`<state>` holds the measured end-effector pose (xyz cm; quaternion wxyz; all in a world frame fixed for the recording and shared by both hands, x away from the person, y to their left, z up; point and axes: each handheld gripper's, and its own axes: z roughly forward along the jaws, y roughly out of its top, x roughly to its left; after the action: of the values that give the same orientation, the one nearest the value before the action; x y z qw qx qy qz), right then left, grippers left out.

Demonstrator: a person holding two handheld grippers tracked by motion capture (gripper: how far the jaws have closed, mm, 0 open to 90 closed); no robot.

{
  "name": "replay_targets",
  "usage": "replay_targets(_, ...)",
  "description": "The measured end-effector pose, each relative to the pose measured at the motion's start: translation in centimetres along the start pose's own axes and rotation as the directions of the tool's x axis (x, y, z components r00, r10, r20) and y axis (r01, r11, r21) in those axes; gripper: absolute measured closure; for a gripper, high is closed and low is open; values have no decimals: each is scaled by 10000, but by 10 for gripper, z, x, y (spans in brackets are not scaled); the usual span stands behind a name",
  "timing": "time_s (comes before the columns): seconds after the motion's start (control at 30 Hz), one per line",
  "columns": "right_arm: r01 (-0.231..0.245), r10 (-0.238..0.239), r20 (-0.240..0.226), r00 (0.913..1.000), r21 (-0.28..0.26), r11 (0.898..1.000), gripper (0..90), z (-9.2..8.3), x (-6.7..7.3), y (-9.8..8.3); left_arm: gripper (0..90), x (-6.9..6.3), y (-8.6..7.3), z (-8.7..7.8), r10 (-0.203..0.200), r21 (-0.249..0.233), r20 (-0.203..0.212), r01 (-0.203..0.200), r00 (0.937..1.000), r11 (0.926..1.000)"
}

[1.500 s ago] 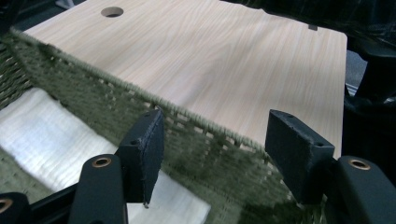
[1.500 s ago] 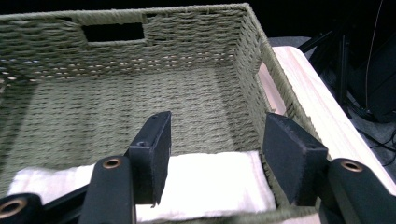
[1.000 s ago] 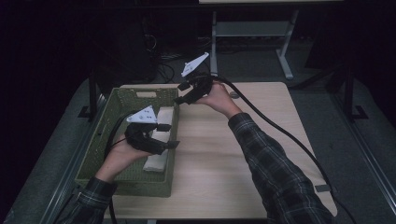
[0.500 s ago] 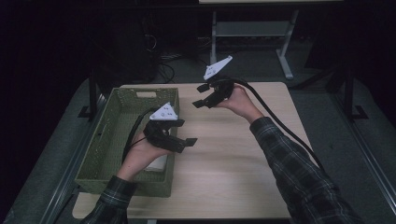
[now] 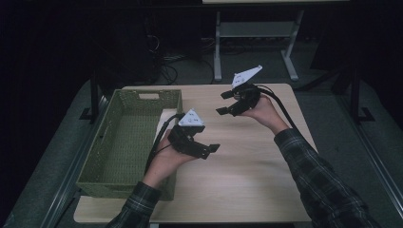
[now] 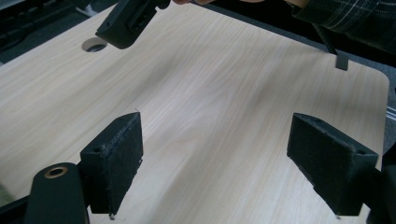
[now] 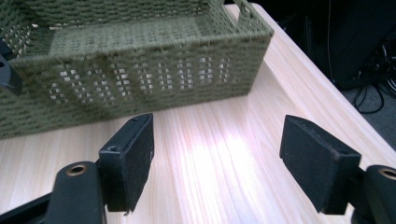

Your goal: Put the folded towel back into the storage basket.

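Your left black two-jaw gripper (image 5: 207, 149) held low, jaws just opened wide with nothing between them, your right black two-jaw gripper (image 5: 227, 102) raised farther off, jaws apart and empty, plaid-sleeved forearms (image 5: 317, 185) angled inward.

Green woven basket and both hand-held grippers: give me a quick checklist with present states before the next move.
1. Left hand-held gripper empty, jaws apart, having just opened: ok.
2. Right hand-held gripper empty, jaws apart, having just opened wider: ok.
3. Both clear of the green woven basket, over bare table: ok.
4. Basket upright on the table's left side: ok.
5. White item settled inside the basket by its right wall: cannot tell, partly hidden behind the left hand.
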<state>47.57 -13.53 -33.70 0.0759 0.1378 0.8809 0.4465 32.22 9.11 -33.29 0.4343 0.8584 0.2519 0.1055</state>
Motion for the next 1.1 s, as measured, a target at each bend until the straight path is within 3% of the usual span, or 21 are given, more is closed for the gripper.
replay_targets(0.4, -486, 488, 259, 9985, -57, 9988, 228, -8, 3, -46, 177, -21, -16, 41, -33, 232, 92, 31, 10000, 9997)
replay_targets(0.6, -784, 781, 547, 9954, 30, 9969, 199, -9, 7, -69, 177, -26, -28, 60, -84, 214, -65, 86, 9999, 9997)
replay_targets(0.7, -1001, 995, 652, 9929, 60, 9950, 188, -8, 8, -82, 176, -27, -32, 66, 95, 366, -142, -89, 9999, 9993)
replay_targets(0.87, -1258, 1241, 822, 9889, 160, 9919, 174, -10, 9, -99, 172, -29, -41, 79, 266, 575, -11, -265, 9996, 9980)
replay_targets(0.97, -1416, 1393, 902, 9861, 201, 9897, 170, -10, 9, -108, 170, -29, -48, 88, 85, 542, 95, -90, 9999, 9985)
replay_targets(1.1, -1581, 1544, 989, 9830, 300, 9870, 164, -8, 11, -121, 165, -28, -58, 98, 150, 778, 105, -158, 9998, 9968)
